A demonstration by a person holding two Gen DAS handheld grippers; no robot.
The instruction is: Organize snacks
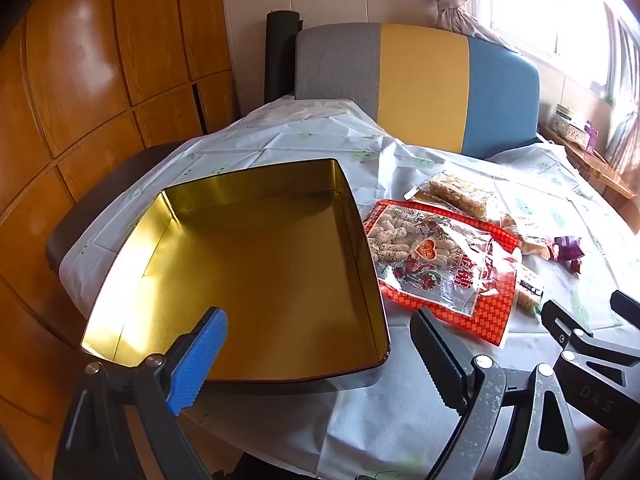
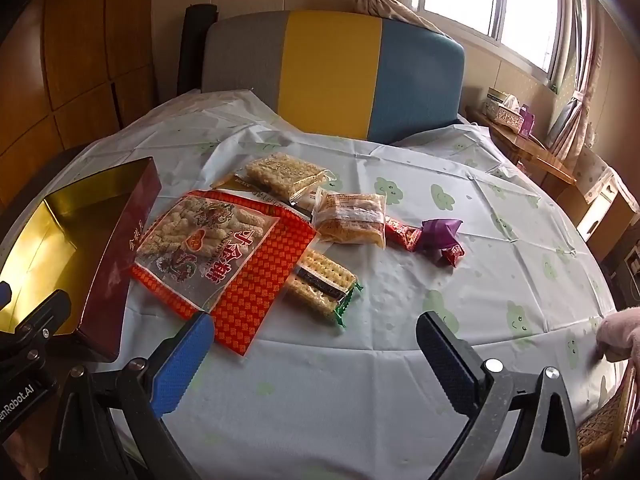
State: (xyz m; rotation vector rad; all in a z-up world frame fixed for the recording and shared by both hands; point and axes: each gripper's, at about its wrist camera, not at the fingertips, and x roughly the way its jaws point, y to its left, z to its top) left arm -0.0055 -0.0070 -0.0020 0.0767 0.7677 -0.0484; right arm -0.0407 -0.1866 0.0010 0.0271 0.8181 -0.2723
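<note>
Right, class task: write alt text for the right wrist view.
An open right gripper hovers over a table strewn with snack packets, the biggest a red bag beside an empty gold-lined tin. Behind is a grey, yellow and blue chair.

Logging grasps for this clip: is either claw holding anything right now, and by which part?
Nothing is held. The left claw is open above the near edge of the tin, and the right claw is open over bare tablecloth, short of the snacks.

Left gripper (image 1: 320, 344) and right gripper (image 2: 314, 346): dark grey metal linkage arms, silver pivot screws, one ribbed blue finger pad (image 1: 199, 360), one ribbed black pad (image 1: 438, 356). White lettering marks the frames.
</note>
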